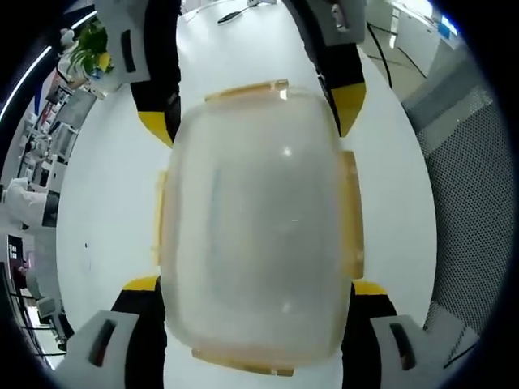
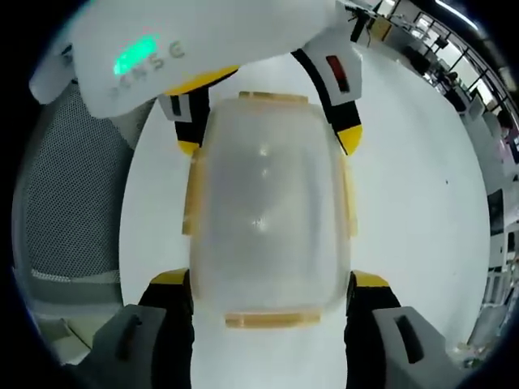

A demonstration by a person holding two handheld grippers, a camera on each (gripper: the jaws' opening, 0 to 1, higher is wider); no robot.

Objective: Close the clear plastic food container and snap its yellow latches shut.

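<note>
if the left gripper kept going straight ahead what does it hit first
Probably the right gripper opposite, its yellow-tipped fingers at the far end of the clear container lying between both; depth is unclear.

clear container [image 1: 255,235], yellow latches [image 1: 351,215]

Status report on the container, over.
Left gripper and right gripper straddle container from opposite ends, jaws open. Lid on. Yellow latches: state unclear. Nothing in the way.
</note>
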